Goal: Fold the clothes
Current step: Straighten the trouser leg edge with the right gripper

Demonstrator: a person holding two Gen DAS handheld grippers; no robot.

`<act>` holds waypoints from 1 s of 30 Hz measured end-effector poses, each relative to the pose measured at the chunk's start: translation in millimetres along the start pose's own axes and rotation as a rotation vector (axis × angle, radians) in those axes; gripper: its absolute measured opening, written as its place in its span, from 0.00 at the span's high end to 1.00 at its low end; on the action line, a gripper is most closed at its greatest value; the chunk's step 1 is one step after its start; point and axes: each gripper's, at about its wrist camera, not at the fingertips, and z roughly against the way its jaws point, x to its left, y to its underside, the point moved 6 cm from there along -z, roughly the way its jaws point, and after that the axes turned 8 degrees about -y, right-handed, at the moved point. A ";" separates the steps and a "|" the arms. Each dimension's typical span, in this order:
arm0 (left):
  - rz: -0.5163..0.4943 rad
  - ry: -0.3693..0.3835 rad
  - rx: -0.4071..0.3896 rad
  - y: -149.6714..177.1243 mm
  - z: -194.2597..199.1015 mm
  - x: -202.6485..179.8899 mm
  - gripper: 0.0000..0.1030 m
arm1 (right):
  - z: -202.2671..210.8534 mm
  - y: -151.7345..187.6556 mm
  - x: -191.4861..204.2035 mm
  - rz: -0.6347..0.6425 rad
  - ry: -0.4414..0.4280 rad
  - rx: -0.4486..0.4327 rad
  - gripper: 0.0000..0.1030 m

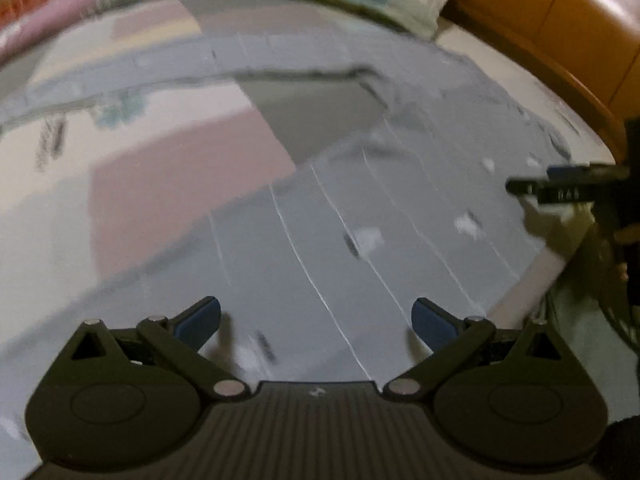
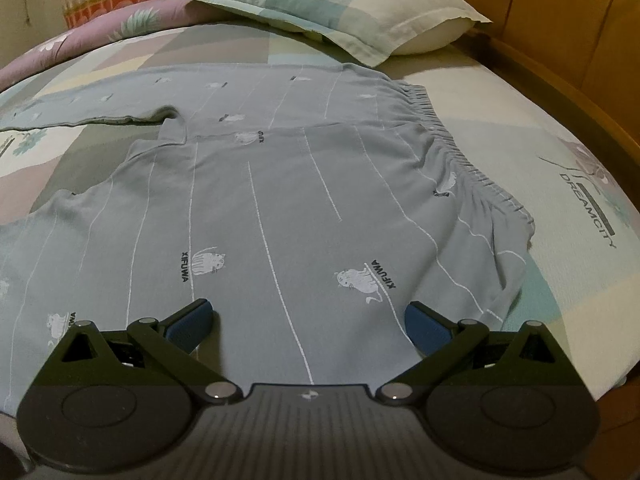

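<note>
Both grippers sit right over the trousers, jaws spread wide, nothing pinched. From my seat the right gripper [image 2: 308, 322] hovers low above the near leg of the trousers [image 2: 280, 200], which lie flat on the bed [image 2: 520, 120], waistband at about 2 o'clock and legs running off toward 9. My guess is they're spread like that so one leg can go over the other. Left gripper [image 1: 316, 320] is also splayed, over the same grey fabric [image 1: 360, 208]; that view is smeared, so I can't tell if the pads touch the cloth. Pillow [image 2: 340, 0] sits at 12, well clear of the fold area. No fold is made yet, so I'd say we're at the very start, lining up a grab on an edge.
</note>
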 end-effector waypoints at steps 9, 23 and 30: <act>0.042 -0.028 -0.032 -5.4 17.7 35.7 0.02 | 3.5 -8.2 4.7 -0.012 0.047 0.042 0.00; 0.231 -0.228 -0.250 -196.5 10.8 258.6 0.02 | 7.7 -82.8 84.8 0.138 -0.117 -0.113 0.00; 0.407 -0.130 -0.244 -269.4 -81.4 355.0 0.02 | -34.9 -107.4 129.0 0.263 -0.147 -0.135 0.00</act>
